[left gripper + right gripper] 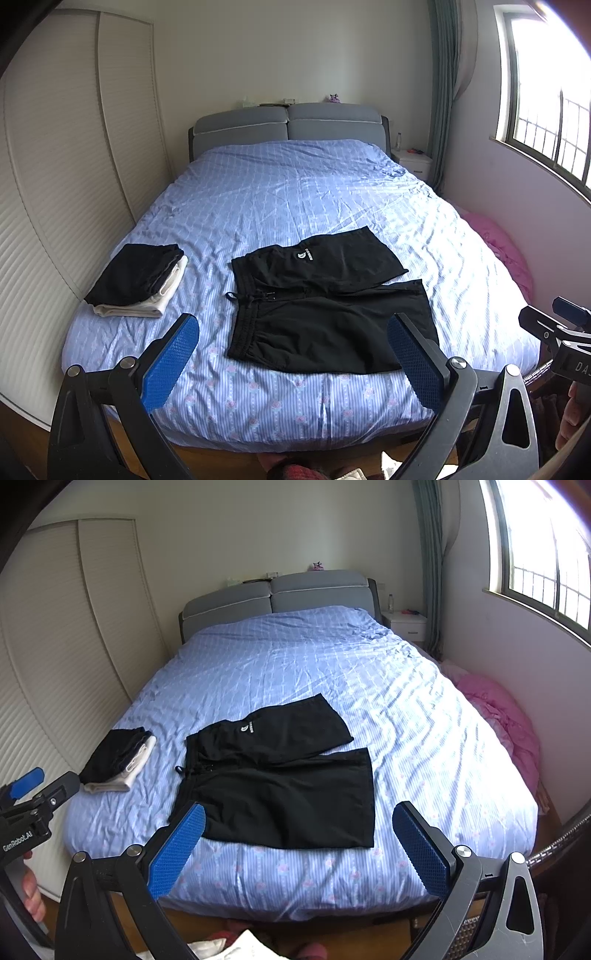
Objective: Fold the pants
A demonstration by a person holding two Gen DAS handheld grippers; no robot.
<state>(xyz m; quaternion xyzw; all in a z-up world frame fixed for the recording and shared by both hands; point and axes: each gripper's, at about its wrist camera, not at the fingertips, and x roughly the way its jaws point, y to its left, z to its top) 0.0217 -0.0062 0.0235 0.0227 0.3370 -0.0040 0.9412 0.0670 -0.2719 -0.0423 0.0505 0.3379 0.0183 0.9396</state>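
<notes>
Black shorts lie ahead of you, waistband left, legs right; your 2 grippers hover spread wide, empty.

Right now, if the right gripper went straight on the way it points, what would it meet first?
Most likely the black shorts spread flat on the bed. The right gripper is open and empty, short of the bed's foot, aimed at the near leg. Depth is unclear in the fisheye, so it might touch the bedcover edge first.
</notes>
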